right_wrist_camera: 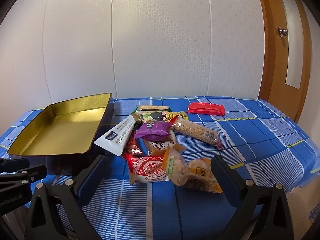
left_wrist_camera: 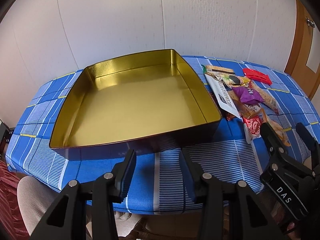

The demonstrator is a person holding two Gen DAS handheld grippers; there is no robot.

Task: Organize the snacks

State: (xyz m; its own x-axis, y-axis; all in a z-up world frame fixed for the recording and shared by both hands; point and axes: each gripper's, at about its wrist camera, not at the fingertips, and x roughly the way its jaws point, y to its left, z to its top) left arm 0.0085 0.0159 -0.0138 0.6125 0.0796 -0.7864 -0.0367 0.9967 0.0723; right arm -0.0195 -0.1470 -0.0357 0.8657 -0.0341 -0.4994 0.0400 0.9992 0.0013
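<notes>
Blue-checked bench (right_wrist_camera: 250, 140) holds an empty tin (left_wrist_camera: 140, 100); snacks (right_wrist_camera: 160, 140) piled at its 3 o'clock. Both claws, left (left_wrist_camera: 159, 172) and right (right_wrist_camera: 160, 172), spread, empty: first pick pending, probably the nearest packet.

Counted one tin (right_wrist_camera: 60, 128), one table (right_wrist_camera: 260, 140), two grippers (left_wrist_camera: 158, 172) (right_wrist_camera: 160, 172), and about ten snack packs, among them one red (right_wrist_camera: 206, 108) and one purple (right_wrist_camera: 154, 133).

On the worktop (right_wrist_camera: 260, 140) the tin (right_wrist_camera: 60, 128) sits at nine o'clock of the snack pile (right_wrist_camera: 160, 140); one packet (right_wrist_camera: 206, 109) lies apart at one o'clock.
</notes>
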